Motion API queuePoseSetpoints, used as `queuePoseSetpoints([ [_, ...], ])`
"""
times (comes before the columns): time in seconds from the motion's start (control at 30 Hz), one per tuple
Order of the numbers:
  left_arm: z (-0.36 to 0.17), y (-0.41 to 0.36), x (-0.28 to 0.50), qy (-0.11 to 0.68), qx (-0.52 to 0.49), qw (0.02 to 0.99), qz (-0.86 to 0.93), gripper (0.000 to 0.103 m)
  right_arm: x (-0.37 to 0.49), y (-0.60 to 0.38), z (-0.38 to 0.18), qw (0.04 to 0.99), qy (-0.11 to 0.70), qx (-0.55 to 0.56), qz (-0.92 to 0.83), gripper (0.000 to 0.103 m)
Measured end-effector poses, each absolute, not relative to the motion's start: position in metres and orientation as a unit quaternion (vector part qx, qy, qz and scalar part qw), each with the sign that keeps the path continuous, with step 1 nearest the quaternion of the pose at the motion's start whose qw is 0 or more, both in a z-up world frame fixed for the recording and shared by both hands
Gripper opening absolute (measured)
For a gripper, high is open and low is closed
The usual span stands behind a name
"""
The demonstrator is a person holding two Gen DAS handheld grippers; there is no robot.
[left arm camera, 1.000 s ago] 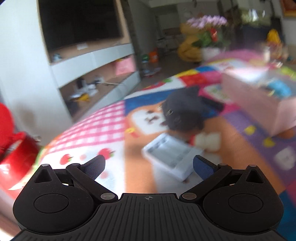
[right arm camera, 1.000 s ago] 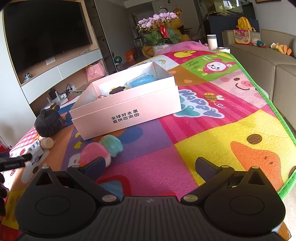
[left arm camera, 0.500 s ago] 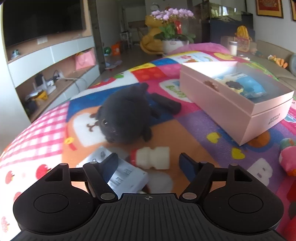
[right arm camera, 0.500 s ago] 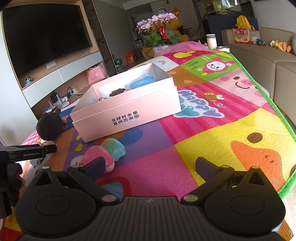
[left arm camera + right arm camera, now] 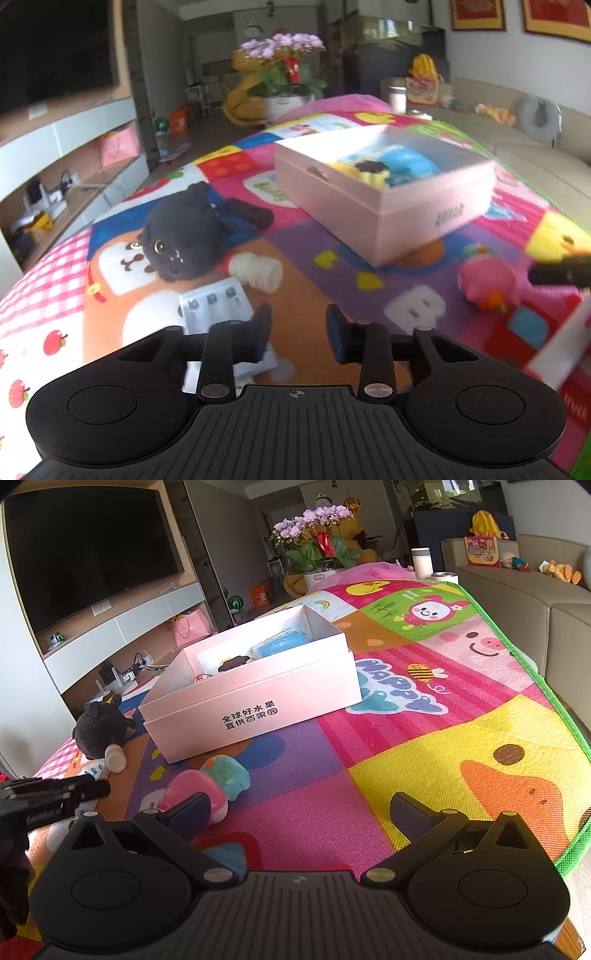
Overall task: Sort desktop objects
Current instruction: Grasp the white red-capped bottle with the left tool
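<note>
My left gripper (image 5: 297,332) hovers low over the colourful play mat (image 5: 314,295), its jaws closing with nothing between them. Its left finger overlaps a white slotted tray (image 5: 214,306). Just beyond lie a small white bottle (image 5: 258,271) and a black plush cat (image 5: 181,236). An open pink box (image 5: 384,192) holding a blue item stands further right. My right gripper (image 5: 299,814) is open and empty above the mat. A pink and teal toy (image 5: 207,790) lies beside its left finger, in front of the pink box (image 5: 251,701). The left gripper (image 5: 55,794) shows at the left edge.
A black cylinder (image 5: 251,214) lies behind the plush. A potted orchid (image 5: 317,550) and a white cup (image 5: 422,563) stand at the mat's far end. A sofa (image 5: 535,605) borders the green right edge, a TV cabinet (image 5: 110,627) the left.
The left gripper's view has swung right from the cabinet side toward the pink box, and its jaws have narrowed from wide to a small gap. It has entered the right wrist view. The right gripper is still.
</note>
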State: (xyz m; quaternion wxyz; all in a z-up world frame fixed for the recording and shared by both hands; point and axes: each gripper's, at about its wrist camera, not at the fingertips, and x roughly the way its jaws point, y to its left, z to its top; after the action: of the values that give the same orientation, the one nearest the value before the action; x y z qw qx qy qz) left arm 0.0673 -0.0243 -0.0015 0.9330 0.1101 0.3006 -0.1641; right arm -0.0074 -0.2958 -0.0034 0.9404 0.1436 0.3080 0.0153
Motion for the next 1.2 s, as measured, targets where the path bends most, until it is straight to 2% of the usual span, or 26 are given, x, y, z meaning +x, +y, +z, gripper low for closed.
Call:
queuePoseSetpoints([
  [0.07,-0.005,-0.025,0.065,0.299,0.127,0.934,-0.152,0.055,-0.007,-0.296,-0.003,0.94,0.308,0.144,0.016,0.103],
  [0.13,-0.008,-0.02,0.068,0.302,0.135,0.935,-0.129,0.056,-0.007,-0.296,-0.003,0.94,0.308,0.144,0.016,0.103],
  [0.3,-0.01,0.004,0.078,0.306,0.134,0.941,-0.059,0.071,-0.007,-0.295,-0.003,0.94,0.308,0.144,0.016,0.103],
  [0.37,-0.011,0.014,0.084,0.305,0.143,0.942,-0.016,0.072,-0.007,-0.296,-0.003,0.94,0.308,0.144,0.016,0.103],
  [0.6,0.007,0.031,0.089,0.307,0.063,0.949,-0.046,0.072,-0.007,-0.295,-0.003,0.94,0.308,0.144,0.016,0.103],
  [0.87,0.004,-0.014,0.111,0.312,0.087,0.942,-0.091,0.072,-0.007,-0.296,-0.004,0.94,0.307,0.147,0.017,0.103],
  [0.97,-0.004,-0.023,0.126,0.328,0.088,0.937,-0.083,0.065,-0.008,-0.297,-0.004,0.94,0.306,0.149,0.017,0.103],
  [1.07,-0.008,-0.025,0.127,0.326,0.094,0.937,-0.085,0.048,-0.008,-0.299,-0.004,0.94,0.305,0.15,0.017,0.103],
  [1.2,-0.003,-0.026,0.112,0.316,0.099,0.938,-0.101,0.048,-0.008,-0.298,-0.004,0.94,0.306,0.149,0.017,0.103],
])
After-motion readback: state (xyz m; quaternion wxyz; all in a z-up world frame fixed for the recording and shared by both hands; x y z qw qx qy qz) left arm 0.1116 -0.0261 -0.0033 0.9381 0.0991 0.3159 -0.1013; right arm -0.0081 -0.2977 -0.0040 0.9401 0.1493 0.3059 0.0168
